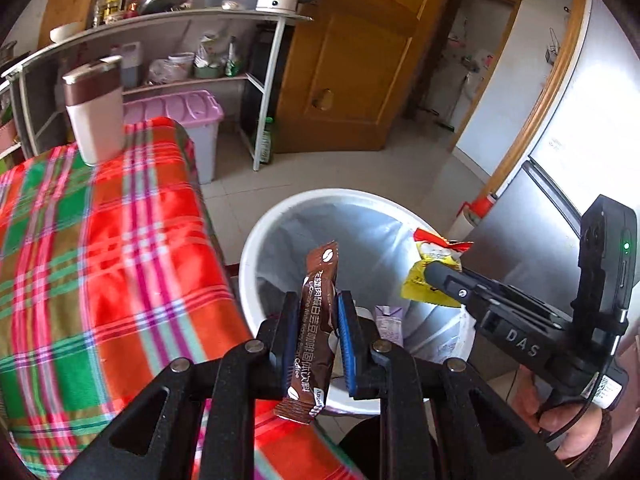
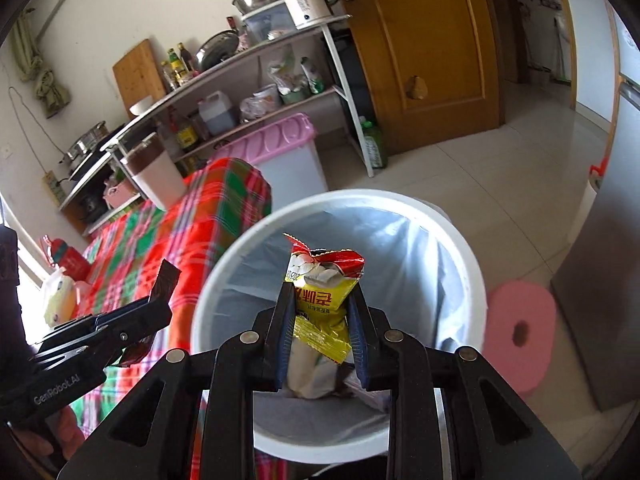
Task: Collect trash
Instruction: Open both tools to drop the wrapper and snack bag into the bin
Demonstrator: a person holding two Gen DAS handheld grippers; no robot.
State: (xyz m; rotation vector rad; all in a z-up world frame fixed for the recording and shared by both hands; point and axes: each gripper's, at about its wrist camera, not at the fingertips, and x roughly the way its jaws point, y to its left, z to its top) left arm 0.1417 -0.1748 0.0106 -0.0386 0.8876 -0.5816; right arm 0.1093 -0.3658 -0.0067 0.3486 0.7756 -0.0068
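The white bin (image 2: 472,280) beside the checked table (image 1: 120,240) already holds some rubbish. Over it, the left gripper (image 1: 318,316) pinches a brown coffee sachet (image 1: 316,320), the right gripper (image 2: 320,320) a yellow wrapper (image 2: 324,292); both remain undropped.

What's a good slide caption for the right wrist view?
Right tool holding a yellow snack wrapper above the lined white trash bin.

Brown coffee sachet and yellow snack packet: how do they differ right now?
The brown coffee sachet is slim, flat and looks sealed; the yellow snack packet is wider, crumpled and torn open at its red top. The sachet sits in the left gripper, the packet in the right gripper. Both hang over the white bin.
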